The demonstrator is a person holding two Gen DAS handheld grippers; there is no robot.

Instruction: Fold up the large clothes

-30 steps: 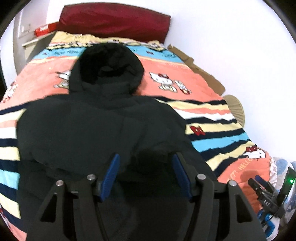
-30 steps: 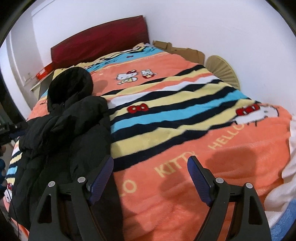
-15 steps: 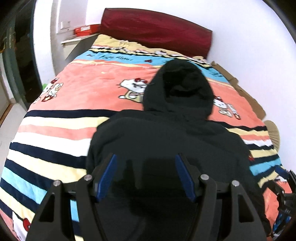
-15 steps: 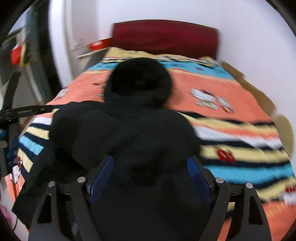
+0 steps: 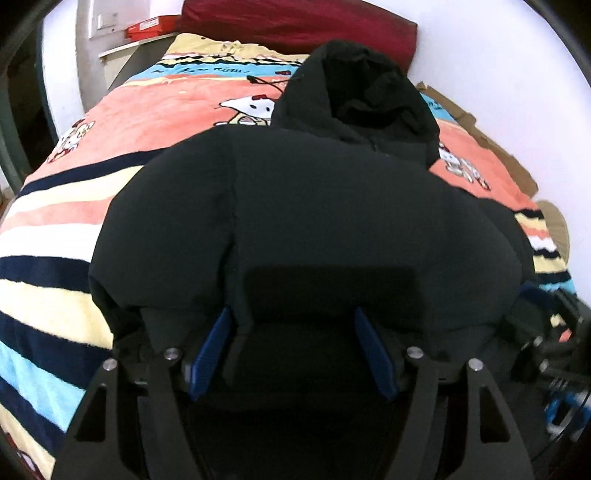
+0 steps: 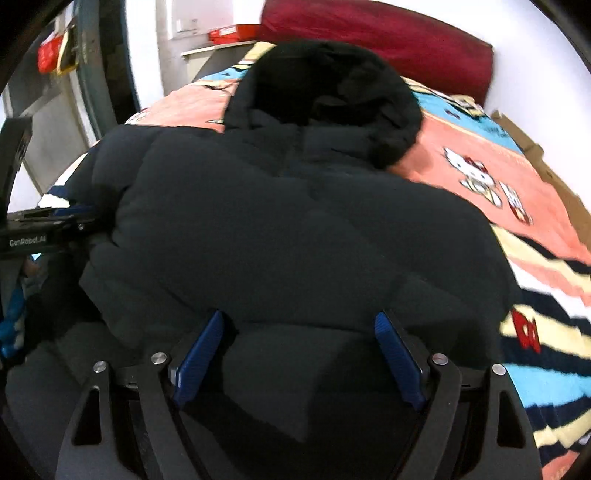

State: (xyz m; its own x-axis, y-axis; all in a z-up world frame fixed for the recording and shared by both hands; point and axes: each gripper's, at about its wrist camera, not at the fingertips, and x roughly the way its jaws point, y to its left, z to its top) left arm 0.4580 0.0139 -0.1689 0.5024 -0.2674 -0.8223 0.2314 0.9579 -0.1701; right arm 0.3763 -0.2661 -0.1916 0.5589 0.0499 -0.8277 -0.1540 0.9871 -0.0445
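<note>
We see a black padded hooded jacket (image 5: 303, 206) lying on the striped cartoon-print blanket (image 5: 66, 206) of the bed, its hood toward the dark red headboard (image 5: 295, 22). Our left gripper (image 5: 293, 343) and right gripper (image 6: 301, 350) both stand wide apart over its near edge, clamping nothing.

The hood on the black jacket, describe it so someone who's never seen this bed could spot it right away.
Start at the bed with the striped cartoon blanket and the dark red headboard. A puffy black jacket lies spread along it. The hood is the rounded black cup at the jacket's far end, nearest the headboard, the only part with a hollow opening.
</note>
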